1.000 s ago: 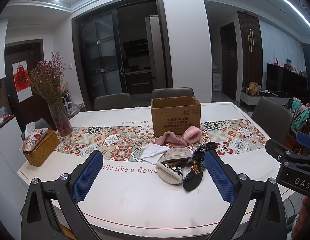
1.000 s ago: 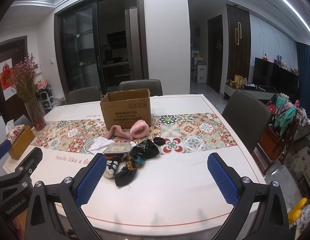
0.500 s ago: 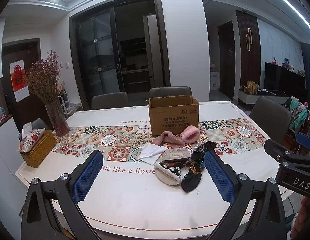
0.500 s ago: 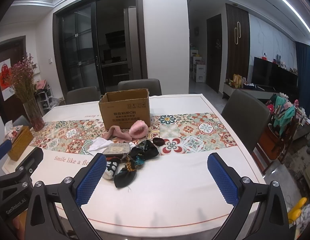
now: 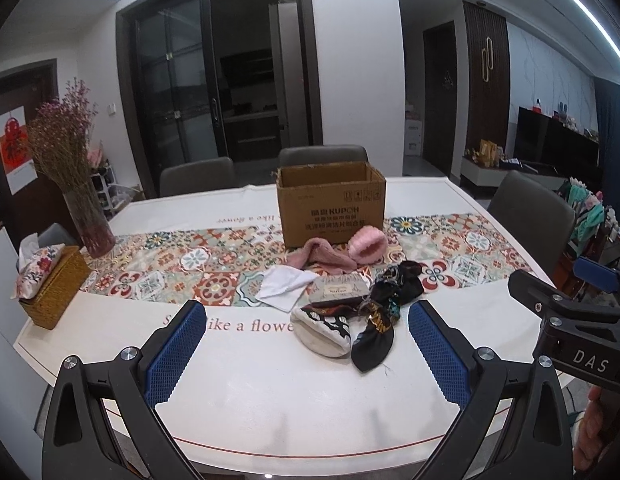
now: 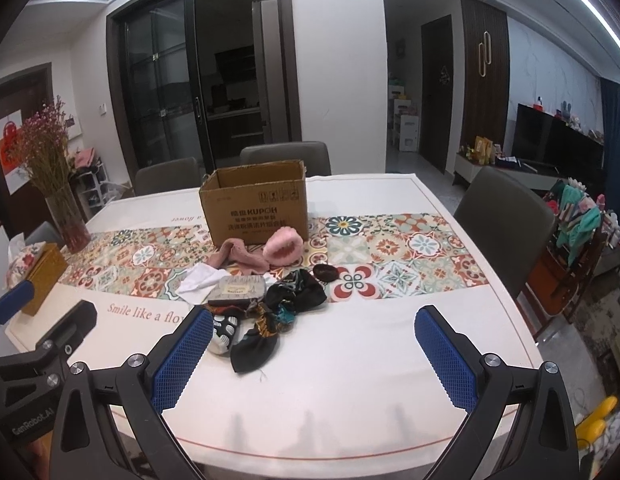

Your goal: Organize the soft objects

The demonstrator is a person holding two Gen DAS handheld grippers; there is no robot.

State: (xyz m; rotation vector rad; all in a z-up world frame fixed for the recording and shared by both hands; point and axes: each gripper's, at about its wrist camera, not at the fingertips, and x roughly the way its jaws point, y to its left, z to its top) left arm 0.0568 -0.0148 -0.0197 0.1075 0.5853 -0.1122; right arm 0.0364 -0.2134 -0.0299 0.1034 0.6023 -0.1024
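Nothing much moved since a sec ago: socks same heap, both grippers same spots.
Left gripper & right gripper spread wide, empty, above table near edge. Heap mid-table, just in front of box. Black sock long axis runs toward me, toe nearest; pink sock lies crosswise by box.

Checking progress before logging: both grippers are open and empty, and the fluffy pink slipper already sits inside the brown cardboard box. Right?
Not quite. The fluffy pink slipper lies on the patterned table runner in front of the brown cardboard box, as the right wrist view shows. Both grippers are open and empty.
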